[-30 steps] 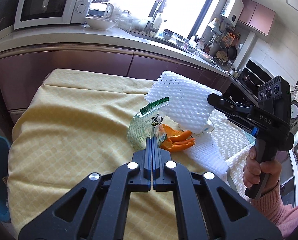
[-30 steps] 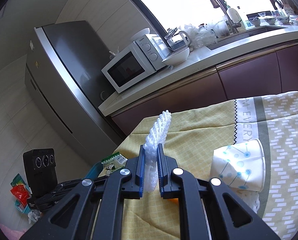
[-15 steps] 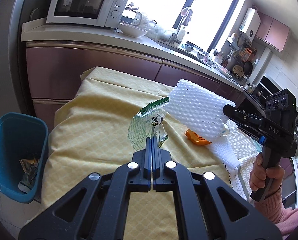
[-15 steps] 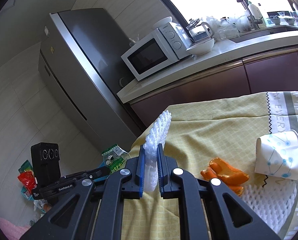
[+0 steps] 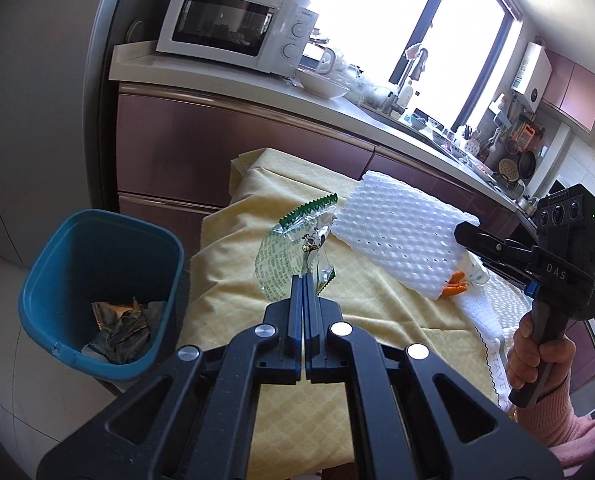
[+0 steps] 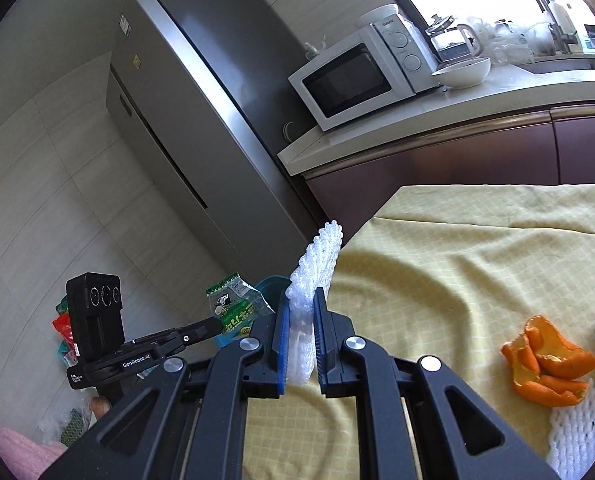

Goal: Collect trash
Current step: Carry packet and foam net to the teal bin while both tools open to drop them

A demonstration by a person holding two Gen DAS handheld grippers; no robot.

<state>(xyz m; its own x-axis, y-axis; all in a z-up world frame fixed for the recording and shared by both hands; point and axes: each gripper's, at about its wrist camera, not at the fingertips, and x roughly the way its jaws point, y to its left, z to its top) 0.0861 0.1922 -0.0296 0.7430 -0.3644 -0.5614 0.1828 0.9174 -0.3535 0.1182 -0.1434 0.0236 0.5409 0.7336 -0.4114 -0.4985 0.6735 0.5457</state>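
Far left, blue bin (image 5: 97, 292) on floor, crumpled trash inside. Left gripper (image 5: 304, 284) pinching green snack wrapper (image 5: 293, 252) above yellow tablecloth (image 5: 377, 312) edge. Right gripper (image 6: 301, 320) clamped on white foam net (image 5: 401, 236). Orange peel (image 6: 545, 368) at right.

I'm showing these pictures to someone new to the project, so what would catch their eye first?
Most striking are the two pieces of trash held up over the yellow tablecloth: a white foam net clamped in the right gripper and a green-printed wrapper pinched in the left gripper. Next comes the blue bin on the floor left of the table, trash already inside, then the orange peel left on the cloth.
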